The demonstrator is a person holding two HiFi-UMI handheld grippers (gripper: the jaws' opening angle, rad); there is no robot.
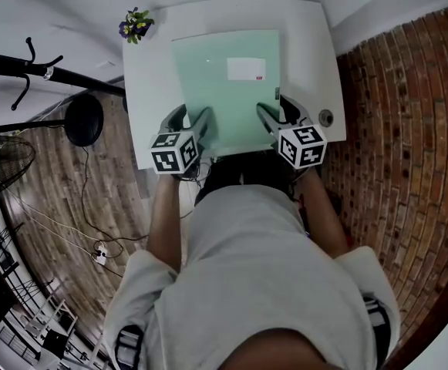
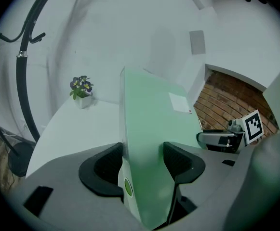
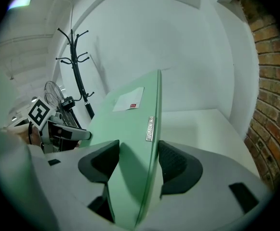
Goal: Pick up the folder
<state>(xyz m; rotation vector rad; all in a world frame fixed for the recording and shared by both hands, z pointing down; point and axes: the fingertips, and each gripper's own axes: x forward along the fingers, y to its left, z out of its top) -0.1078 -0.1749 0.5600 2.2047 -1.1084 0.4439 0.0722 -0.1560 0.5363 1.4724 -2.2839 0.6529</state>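
A pale green folder (image 1: 224,83) with a white label is held over the white table (image 1: 150,75), gripped at its near corners. My left gripper (image 1: 195,122) is shut on the folder's near left corner; in the left gripper view the folder (image 2: 152,129) stands on edge between the black pads (image 2: 180,160). My right gripper (image 1: 274,116) is shut on the near right corner; in the right gripper view the folder (image 3: 130,143) with a small metal clasp (image 3: 150,128) runs between the pads (image 3: 176,167). Each gripper shows in the other's view, left (image 3: 58,126) and right (image 2: 226,137).
A small potted plant (image 1: 136,25) stands at the table's far left corner, also in the left gripper view as the plant (image 2: 81,90). A round grommet (image 1: 326,117) sits by the table's right edge. A black coat stand (image 1: 54,74) is at the left, a brick wall (image 1: 409,129) at the right.
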